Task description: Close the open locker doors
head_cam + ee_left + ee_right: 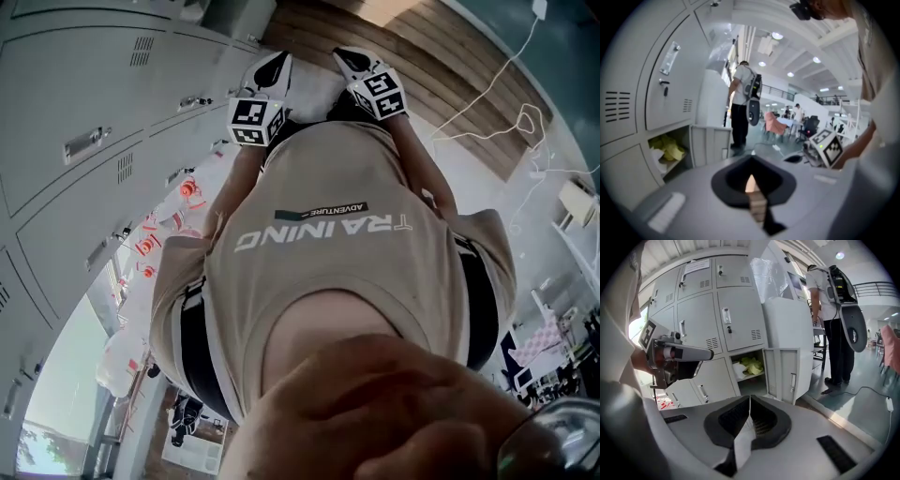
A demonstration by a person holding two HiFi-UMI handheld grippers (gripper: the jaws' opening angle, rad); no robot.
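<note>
The left tongs (pixel 751 178) and the right tongs (pixel 749 405) are together, empty; one low locker door (pixel 785 373) stands open, not yet closed.

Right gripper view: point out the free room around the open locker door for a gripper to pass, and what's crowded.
Free: the floor between the open door and the standing person, apart from a cable lying across it. The compartment's lower half, under its shelf, also looks bare. Crowded: the shelf, taken up by a yellow-green bundle.
</note>
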